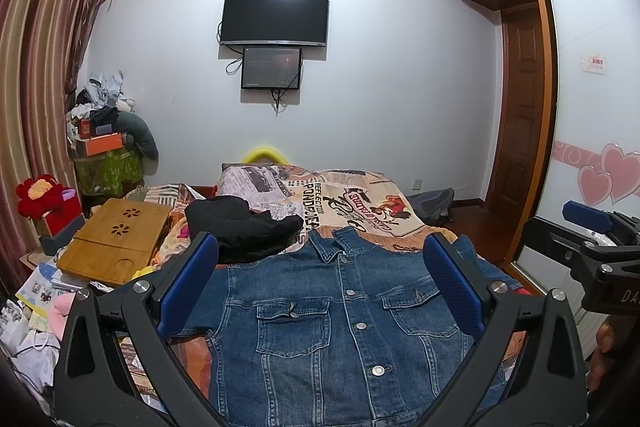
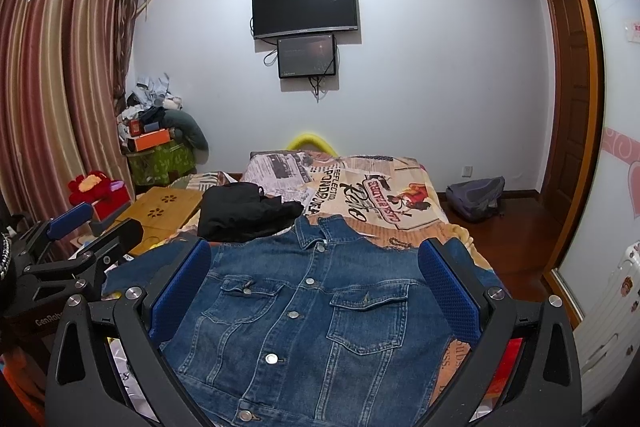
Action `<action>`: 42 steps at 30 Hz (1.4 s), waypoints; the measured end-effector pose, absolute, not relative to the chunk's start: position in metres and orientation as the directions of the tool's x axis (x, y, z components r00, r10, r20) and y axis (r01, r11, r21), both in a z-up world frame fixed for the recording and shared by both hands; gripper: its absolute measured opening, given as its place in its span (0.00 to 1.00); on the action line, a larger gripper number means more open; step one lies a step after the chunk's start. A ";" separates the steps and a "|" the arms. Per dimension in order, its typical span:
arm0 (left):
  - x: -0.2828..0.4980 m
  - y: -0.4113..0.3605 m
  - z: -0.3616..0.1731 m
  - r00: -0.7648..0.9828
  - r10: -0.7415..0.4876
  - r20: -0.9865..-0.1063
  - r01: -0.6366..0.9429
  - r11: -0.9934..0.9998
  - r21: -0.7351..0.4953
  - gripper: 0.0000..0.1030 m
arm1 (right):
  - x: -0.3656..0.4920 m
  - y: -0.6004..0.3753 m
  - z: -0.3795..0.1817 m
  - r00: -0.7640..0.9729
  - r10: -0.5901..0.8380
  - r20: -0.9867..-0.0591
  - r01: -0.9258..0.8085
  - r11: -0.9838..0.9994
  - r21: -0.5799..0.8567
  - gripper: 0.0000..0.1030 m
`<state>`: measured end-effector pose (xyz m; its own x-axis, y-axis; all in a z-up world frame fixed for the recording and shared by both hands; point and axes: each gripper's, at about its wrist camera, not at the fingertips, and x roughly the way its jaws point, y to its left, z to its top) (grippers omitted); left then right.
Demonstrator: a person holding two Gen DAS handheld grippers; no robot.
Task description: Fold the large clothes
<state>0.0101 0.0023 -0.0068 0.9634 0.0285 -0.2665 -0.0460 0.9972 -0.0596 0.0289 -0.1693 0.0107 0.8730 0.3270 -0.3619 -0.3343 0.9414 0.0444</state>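
A blue denim jacket (image 1: 340, 323) lies flat and buttoned on the bed, collar away from me; it also shows in the right wrist view (image 2: 312, 323). My left gripper (image 1: 320, 259) is open and empty, hovering above the jacket's chest. My right gripper (image 2: 314, 263) is open and empty too, above the same jacket. The right gripper shows at the right edge of the left wrist view (image 1: 592, 227); the left gripper shows at the left of the right wrist view (image 2: 92, 223). The jacket's sleeves are mostly hidden by the fingers.
A black garment (image 1: 244, 227) lies crumpled beyond the jacket's left shoulder on the printed bedspread (image 1: 352, 199). A bamboo lap tray (image 1: 116, 239) and clutter sit left of the bed. A grey backpack (image 2: 476, 199) lies on the floor at right. Wardrobe doors (image 1: 592, 107) stand right.
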 end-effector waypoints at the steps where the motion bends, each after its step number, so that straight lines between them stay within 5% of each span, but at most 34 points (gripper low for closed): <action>1: 0.011 0.003 -0.007 0.963 0.029 -0.269 -0.047 0.997 -0.061 1.00 | 0.029 -0.169 0.010 0.873 0.328 -0.362 -0.335 0.941 0.045 1.00; 14: 0.033 0.024 -0.013 0.955 0.061 -0.289 -0.090 0.992 -0.087 1.00 | 0.048 -0.163 0.007 0.864 0.320 -0.388 -0.332 0.942 0.037 1.00; 25: 0.076 0.108 -0.025 0.916 0.212 -0.339 -0.277 0.948 -0.155 1.00 | 0.087 -0.146 0.003 0.853 0.311 -0.419 -0.344 0.939 -0.004 1.00; 34: 0.112 0.219 -0.085 0.716 0.472 -0.514 -0.605 0.787 -0.122 1.00 | 0.132 -0.128 -0.018 0.832 0.271 -0.484 -0.342 0.938 -0.062 1.00; 42: 0.111 0.324 -0.181 0.539 0.491 -0.684 -0.761 0.632 -0.146 1.00 | 0.171 -0.116 -0.044 0.753 0.289 -0.591 -0.373 0.928 -0.021 1.00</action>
